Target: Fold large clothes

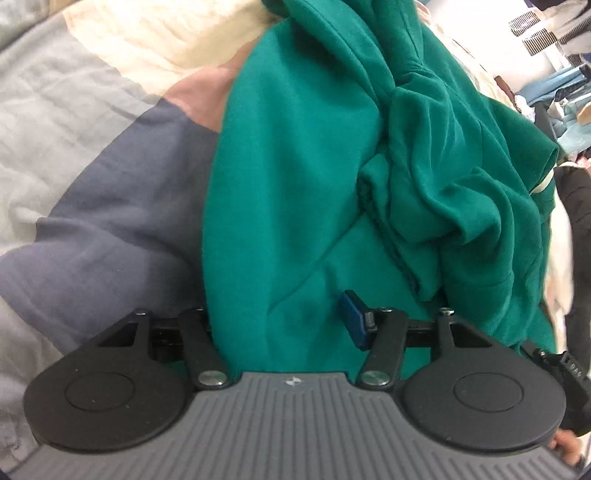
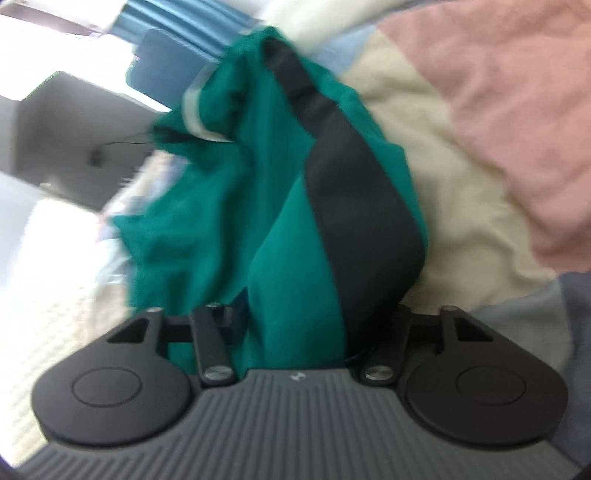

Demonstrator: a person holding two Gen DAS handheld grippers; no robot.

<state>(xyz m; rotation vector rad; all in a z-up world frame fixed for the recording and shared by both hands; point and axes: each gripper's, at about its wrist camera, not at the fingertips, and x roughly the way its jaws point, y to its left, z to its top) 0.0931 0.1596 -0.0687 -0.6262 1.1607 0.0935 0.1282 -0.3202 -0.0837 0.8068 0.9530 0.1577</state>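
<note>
A: Where was the garment?

B: The green garment point(image 1: 295, 177) lay bunched over the patchwork quilt point(image 1: 92, 147), and it filled the space between both grippers. In the left wrist view its smooth panel ran down into the left gripper point(image 1: 291, 325), with rumpled folds and a stitched hem heaped to the right.

A: Was the left gripper clamped on it?

B: Cloth sat between the fingers, which stood fairly wide. One blue pad point(image 1: 355, 319) showed against the fabric; the other was buried. I couldn't tell whether it pinched the cloth.

A: And the right?

B: The right wrist view was blurred. The garment point(image 2: 229, 206) rose from the right gripper point(image 2: 306, 325), green with a broad black stripe point(image 2: 354, 206) and a pale band point(image 2: 194, 110) near the top. Cloth hid both fingertips, so I couldn't tell the grip there either.

A: Around it?

B: The quilt point(image 2: 480, 129) showed pink, cream and grey-blue patches; a blue curtain point(image 2: 162, 22) hung behind
</note>
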